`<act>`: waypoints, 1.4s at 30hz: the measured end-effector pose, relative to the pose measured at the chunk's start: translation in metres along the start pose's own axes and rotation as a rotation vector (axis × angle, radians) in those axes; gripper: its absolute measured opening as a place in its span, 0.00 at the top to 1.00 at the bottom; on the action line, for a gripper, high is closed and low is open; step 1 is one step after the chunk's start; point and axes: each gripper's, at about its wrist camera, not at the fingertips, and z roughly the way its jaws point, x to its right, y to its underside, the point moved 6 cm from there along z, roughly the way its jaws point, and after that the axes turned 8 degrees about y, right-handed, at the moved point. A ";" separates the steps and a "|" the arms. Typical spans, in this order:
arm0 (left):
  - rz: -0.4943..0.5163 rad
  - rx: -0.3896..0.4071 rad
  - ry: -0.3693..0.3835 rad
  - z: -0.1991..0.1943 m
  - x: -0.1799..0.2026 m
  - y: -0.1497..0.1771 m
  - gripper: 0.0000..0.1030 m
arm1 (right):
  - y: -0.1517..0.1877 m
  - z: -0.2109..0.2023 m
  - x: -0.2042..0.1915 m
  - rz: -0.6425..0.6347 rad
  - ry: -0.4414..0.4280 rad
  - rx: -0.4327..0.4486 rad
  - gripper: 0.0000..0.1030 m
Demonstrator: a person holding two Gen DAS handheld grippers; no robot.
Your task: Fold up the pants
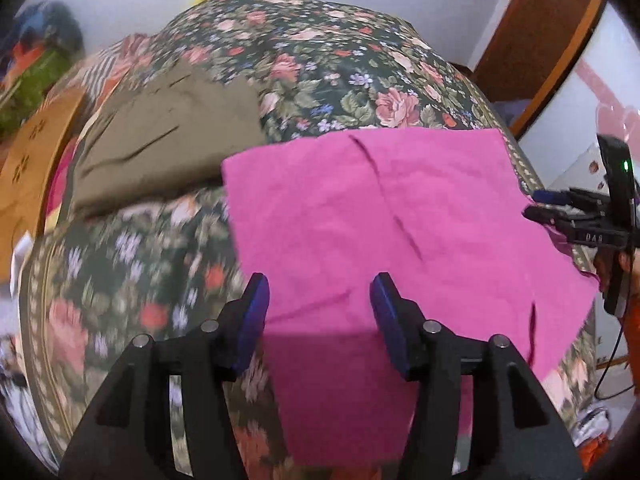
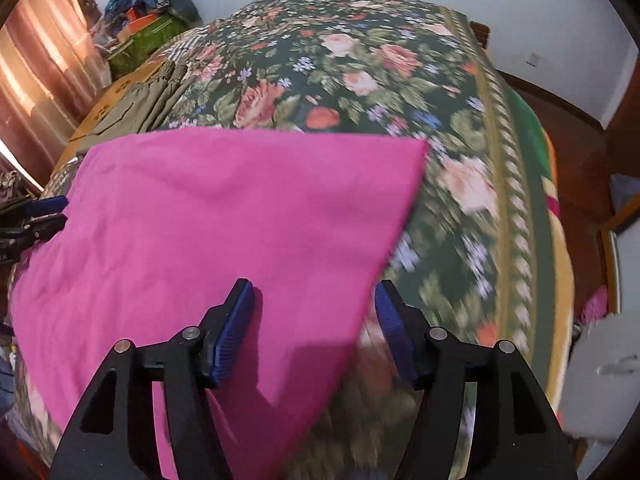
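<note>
Both claws hang open over the bed point(image 1: 340, 60), nothing gripped. The pink pants point(image 1: 380, 220) lie flat, filling mid-frame and running on under the left claw point(image 1: 318, 312), which is squarely over cloth. The right claw point(image 2: 314, 316) straddles the slanting right edge, lower centre of its view: one pad over pink, one over bedspread.

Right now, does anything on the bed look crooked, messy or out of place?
Nothing is damaged or spilled. The pink pants lie fairly flat on the floral bedspread, with one diagonal crease across the middle. A folded olive garment sits beside them.
</note>
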 end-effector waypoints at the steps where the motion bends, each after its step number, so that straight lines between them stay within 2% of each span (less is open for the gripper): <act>1: -0.008 0.006 -0.010 -0.005 -0.002 0.004 0.42 | 0.005 -0.005 0.000 -0.008 0.017 -0.002 0.43; 6: -0.055 0.048 -0.057 -0.035 -0.008 0.021 0.39 | 0.024 -0.026 -0.002 -0.034 0.076 0.016 0.43; 9: -0.133 0.091 -0.089 -0.056 -0.015 0.026 0.21 | 0.025 -0.049 -0.004 -0.026 0.078 0.068 0.43; 14: -0.244 0.111 0.024 -0.070 -0.012 0.038 0.19 | 0.014 -0.083 -0.021 -0.009 0.033 0.181 0.40; 18: -0.319 0.068 0.086 -0.057 -0.002 0.049 0.19 | 0.010 -0.094 -0.048 -0.020 -0.033 0.238 0.40; 22: -0.434 0.018 0.192 -0.039 0.005 0.065 0.19 | 0.014 -0.089 -0.073 -0.051 -0.058 0.260 0.40; 24: -0.479 0.006 0.224 -0.034 0.007 0.071 0.19 | 0.018 -0.082 -0.079 -0.050 -0.067 0.253 0.40; 26: -0.493 0.015 0.216 -0.032 0.010 0.074 0.19 | 0.021 -0.075 -0.082 -0.036 -0.077 0.244 0.40; 28: -0.501 0.021 0.229 -0.032 0.013 0.075 0.15 | 0.025 -0.065 -0.083 -0.026 -0.082 0.219 0.40; 32: -0.565 0.034 0.310 -0.029 0.014 0.074 0.06 | 0.035 -0.045 -0.082 -0.010 -0.107 0.163 0.40; 39: -0.643 0.062 0.410 -0.027 0.007 0.061 0.05 | 0.038 -0.043 -0.082 -0.006 -0.133 0.170 0.38; 42: -0.633 0.066 0.413 -0.024 0.010 0.055 0.05 | 0.040 -0.043 -0.082 0.002 -0.144 0.171 0.38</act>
